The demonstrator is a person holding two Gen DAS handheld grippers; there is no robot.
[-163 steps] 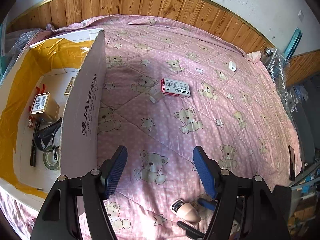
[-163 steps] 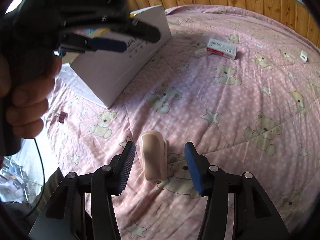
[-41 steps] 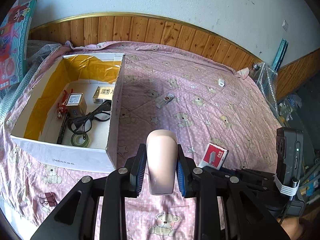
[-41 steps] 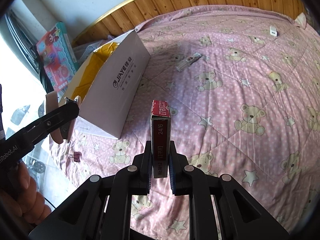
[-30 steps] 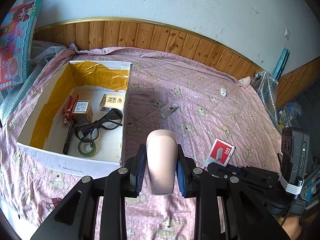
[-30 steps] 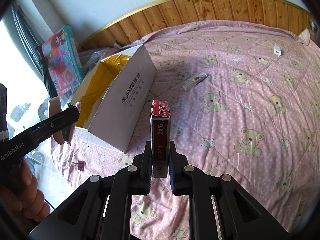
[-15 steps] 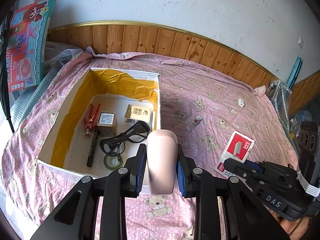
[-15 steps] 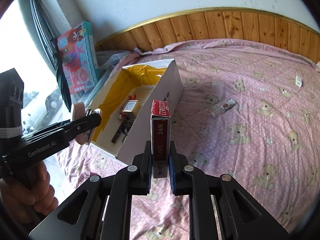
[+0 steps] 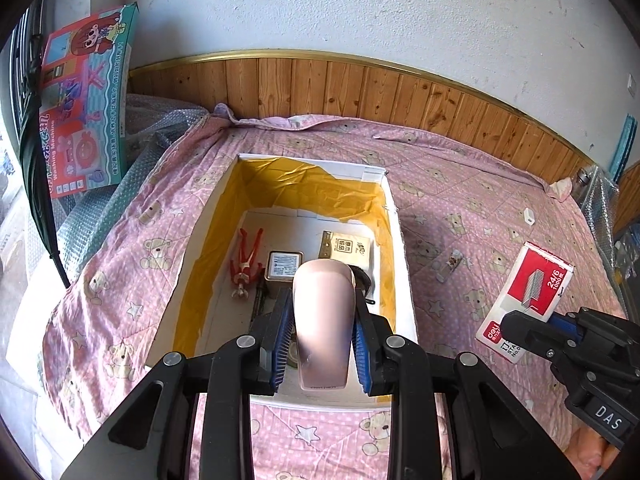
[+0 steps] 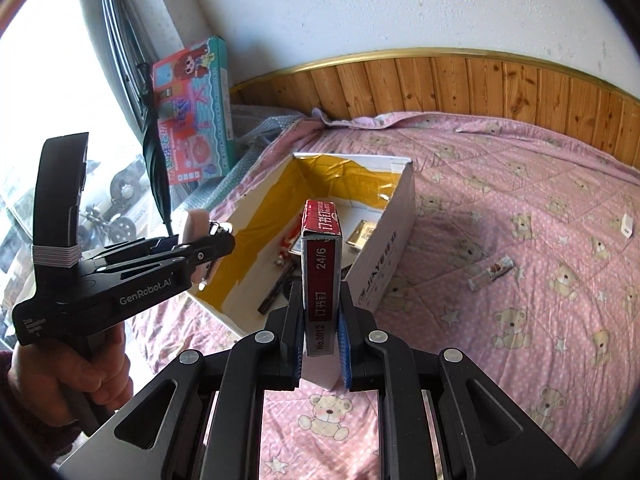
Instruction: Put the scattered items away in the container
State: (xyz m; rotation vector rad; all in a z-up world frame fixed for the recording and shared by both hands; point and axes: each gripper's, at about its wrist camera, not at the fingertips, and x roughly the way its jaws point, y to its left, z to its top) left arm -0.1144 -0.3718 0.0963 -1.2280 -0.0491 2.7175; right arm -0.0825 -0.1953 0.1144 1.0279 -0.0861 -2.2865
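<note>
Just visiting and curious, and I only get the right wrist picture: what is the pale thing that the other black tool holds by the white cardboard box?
Observer: The left wrist view shows it whole: a pale pink rounded plastic object, clamped in the left gripper at the near end of the white cardboard box.
Visitor: And the red carton in front of me, what's on its wide side?
Observer: The red-and-white staple carton shows a picture of a staple strip, with 24/6 and 1000 printed beside it.
Visitor: It blocks part of the box. What's behind it?
Observer: A square metal tin with a white label.
</note>
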